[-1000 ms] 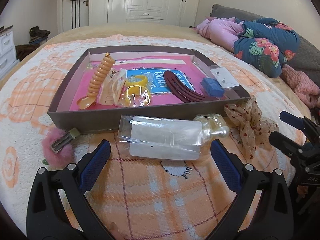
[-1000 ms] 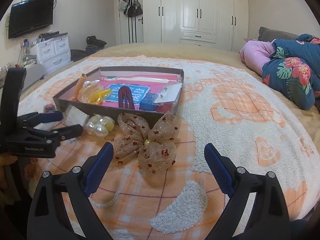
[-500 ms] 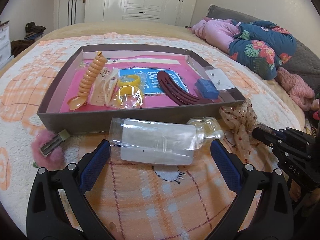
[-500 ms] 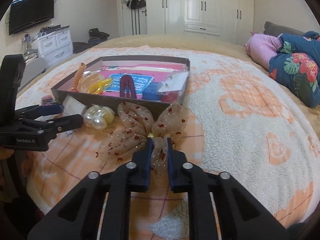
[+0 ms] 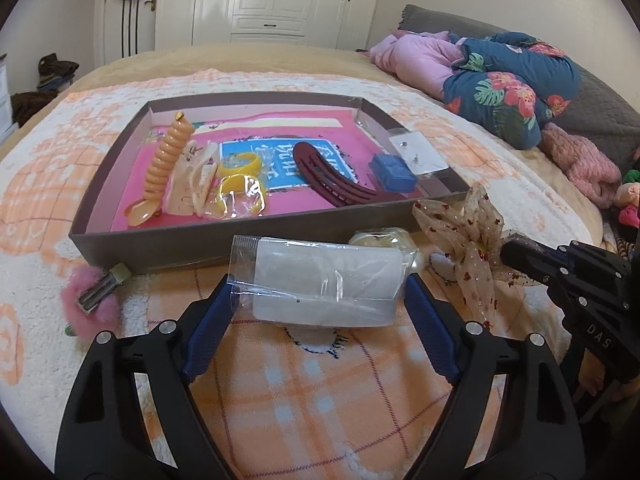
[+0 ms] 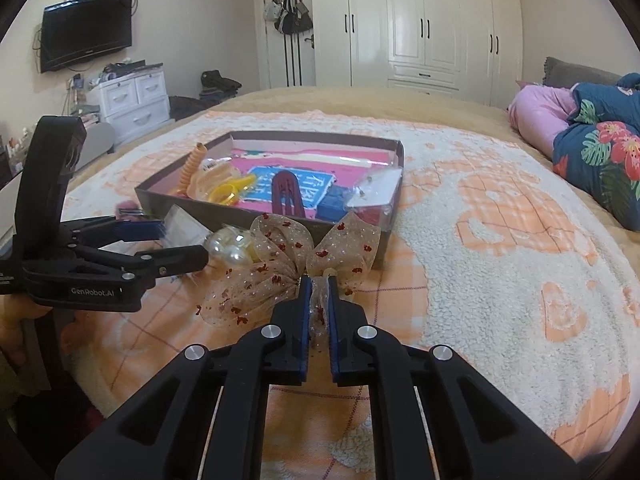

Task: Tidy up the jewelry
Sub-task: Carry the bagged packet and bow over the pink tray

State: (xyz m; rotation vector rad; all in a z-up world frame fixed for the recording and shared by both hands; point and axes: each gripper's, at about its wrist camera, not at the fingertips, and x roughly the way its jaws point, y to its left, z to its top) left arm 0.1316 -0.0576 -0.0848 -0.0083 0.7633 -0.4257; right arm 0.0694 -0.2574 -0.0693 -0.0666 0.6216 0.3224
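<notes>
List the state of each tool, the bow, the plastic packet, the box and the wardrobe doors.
Right tool: shut on the bow.
Left tool: jaws just closing around the plastic packet, not pressing yet.
Bow: pinched at its middle.
Plastic packet: lying flat outside the box.
Box: lidless, holding hair accessories.
Wardrobe doors: closed.

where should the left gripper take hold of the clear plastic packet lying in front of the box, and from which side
Grip the clear plastic packet across its short ends, coming low from its near long side. It lies flat and crosswise, and the left gripper already straddles it, jaws just closing toward both ends.
</notes>
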